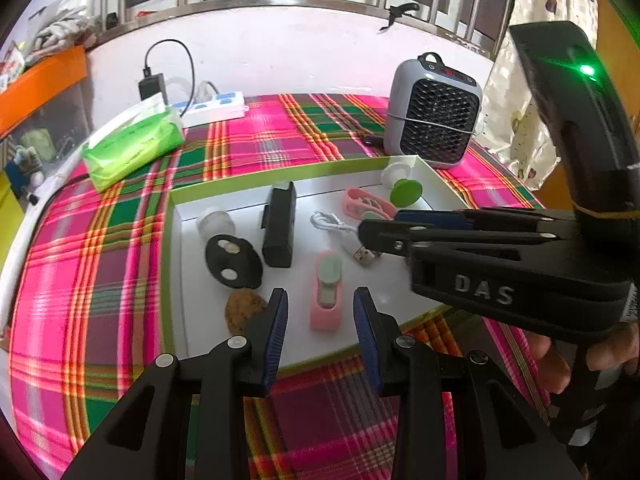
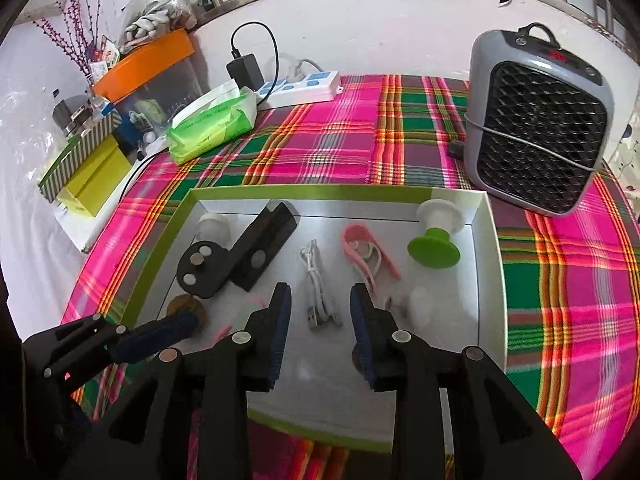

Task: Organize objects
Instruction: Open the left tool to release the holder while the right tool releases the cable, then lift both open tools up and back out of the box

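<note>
Left gripper [image 1: 320,304]: your jaws stand apart with nothing between them, hovering low over the near part of the tray.
Right gripper [image 2: 318,300]: also spread wide and empty, poised above the tray's middle.
Pink clip [image 1: 326,290]: it lies right between your left jaws, just ahead of the tips. Judged light, hard plastic and a bit slick; take it across its narrow sides, near the middle.
White cable [image 2: 318,288]: coiled directly between your right jaws, plug end nearest you. Soft and floppy by the look of it; pinch the bundled middle so the loops do not spill.
Brown disc [image 1: 244,310]: just left of your left gripper, flat on the tray floor; thin, probably hard to get under.
Tray [image 2: 488,264]: shallow, white inside with a green rim, sitting on the plaid worktop [image 2: 560,300].
Tray contents, further out: a black oval piece [image 1: 233,262] with round studs, a black block [image 1: 279,226], a pink band [image 2: 368,252], then a green knob [image 2: 434,250] and a white spool [image 2: 440,214] in the far right corner.
Beyond the tray: a grey fan heater [image 2: 536,128] far right, a green tissue pack [image 2: 212,126] far left.
</note>
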